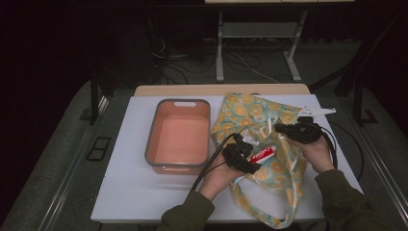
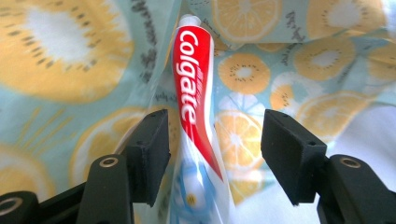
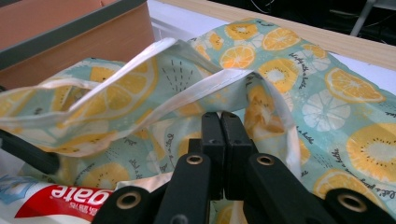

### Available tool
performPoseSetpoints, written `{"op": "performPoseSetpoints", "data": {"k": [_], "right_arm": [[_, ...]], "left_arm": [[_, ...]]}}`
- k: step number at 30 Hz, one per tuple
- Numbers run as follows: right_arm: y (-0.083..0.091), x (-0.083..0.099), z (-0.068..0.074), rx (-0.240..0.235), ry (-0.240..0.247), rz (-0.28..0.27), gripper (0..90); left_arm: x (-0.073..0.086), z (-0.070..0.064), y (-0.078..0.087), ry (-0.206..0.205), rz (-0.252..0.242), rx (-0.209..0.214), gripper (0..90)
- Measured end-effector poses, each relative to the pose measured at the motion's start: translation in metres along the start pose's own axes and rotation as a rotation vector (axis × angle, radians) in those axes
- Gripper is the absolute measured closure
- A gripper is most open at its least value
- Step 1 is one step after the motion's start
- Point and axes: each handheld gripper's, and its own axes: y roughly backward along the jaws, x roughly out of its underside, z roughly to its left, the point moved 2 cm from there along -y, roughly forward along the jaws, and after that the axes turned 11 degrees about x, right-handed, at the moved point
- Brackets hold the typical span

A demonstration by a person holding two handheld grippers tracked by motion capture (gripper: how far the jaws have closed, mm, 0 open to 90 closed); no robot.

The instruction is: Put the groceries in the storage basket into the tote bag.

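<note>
Left gripper view has the toothpaste tube sitting right between the left gripper's jaws, which are spread wide with a gap on both sides, so nothing is clamped yet. The tube lies at the mouth of the fruit-print bag, cap end pointing away into the fabric, flat crimped end toward the camera.

Over on the other side, the right gripper is pinched tight on a fold of bag cloth just under the white-edged rim, holding the opening up. From the high view the bag sits beside the orange bin, with the tube on it near the left gripper.

Stuff that could bite here, as I see it:
- closing the left jaws might catch loose fabric along with the tube, since cloth sits right against the left pad
- the tube is slick and soft, so a grab near the flat tail could slide off or squeeze paste toward the cap
- if the right pinch slips, the rim flops down over the tube
</note>
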Motion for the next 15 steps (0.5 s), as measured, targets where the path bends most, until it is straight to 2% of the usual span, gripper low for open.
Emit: {"op": "performPoseSetpoints", "data": {"k": [4, 7, 9, 11, 14, 15], "right_arm": [[0.0, 0.0, 0.001, 0.0, 0.002, 0.003, 89.2], [0.0, 0.0, 0.001, -0.001, 0.004, 0.005, 89.1], [0.0, 0.001, 0.001, 0.0, 0.004, 0.006, 89.2], [0.0, 0.001, 0.001, 0.0, 0.004, 0.006, 89.2], [0.0, 0.001, 0.0, -0.001, 0.005, 0.006, 89.2], [0.0, 0.001, 0.001, 0.0, 0.005, 0.007, 89.2]], "left_arm": [[0.01, -0.006, 0.005, 0.006, 0.004, -0.019, 40.3], [0.021, -0.008, 0.003, 0.003, 0.013, -0.06, 40.0], [0.028, -0.006, 0.004, 0.029, 0.021, -0.059, 40.1], [0.033, -0.007, 0.004, 0.026, 0.019, -0.061, 41.4], [0.04, -0.009, 0.004, 0.042, 0.046, -0.054, 44.0], [0.044, -0.008, 0.004, 0.064, 0.04, -0.044, 43.8]]}}
